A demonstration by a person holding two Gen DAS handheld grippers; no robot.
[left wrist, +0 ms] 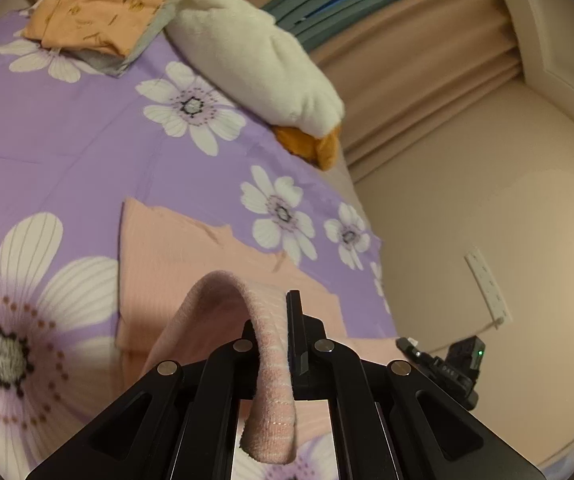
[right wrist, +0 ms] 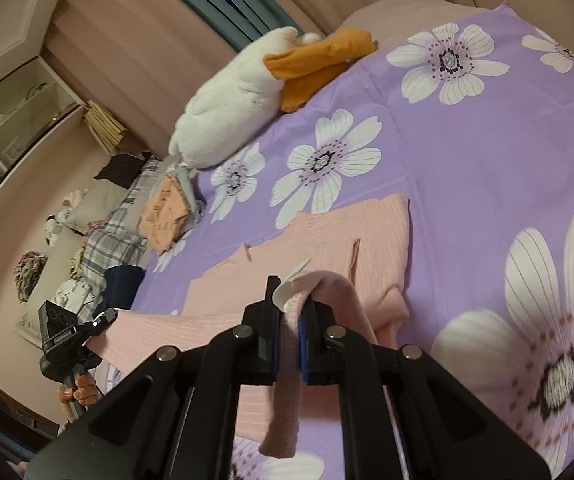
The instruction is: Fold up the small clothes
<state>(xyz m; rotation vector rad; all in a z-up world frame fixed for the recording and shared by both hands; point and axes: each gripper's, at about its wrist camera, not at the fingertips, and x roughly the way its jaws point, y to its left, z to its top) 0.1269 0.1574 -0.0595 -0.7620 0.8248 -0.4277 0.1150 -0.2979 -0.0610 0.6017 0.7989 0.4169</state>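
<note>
A pink ribbed garment (left wrist: pixel 191 256) lies on the purple flowered bedspread (left wrist: pixel 67 132), partly folded over itself. My left gripper (left wrist: pixel 273 328) is shut on the garment's knit hem, which loops up and over between the fingers and hangs down in front. In the right wrist view the same pink garment (right wrist: pixel 335 232) spreads across the bed, and my right gripper (right wrist: pixel 289 320) is shut on another part of its hem, next to a white label (right wrist: pixel 287 292). The left gripper (right wrist: pixel 107 316) shows at the lower left of that view, a hand (right wrist: pixel 81 394) under it, with cloth stretched between the two.
A folded orange garment on grey cloth (left wrist: pixel 95 16) lies at the bed's far side. A white plush toy with an orange beak (left wrist: pixel 263 64) rests by the curtain. Plaid clothes, pillows and other laundry (right wrist: pixel 115 224) are piled at the bed's left end. A wall socket (left wrist: pixel 487 284) is on the wall.
</note>
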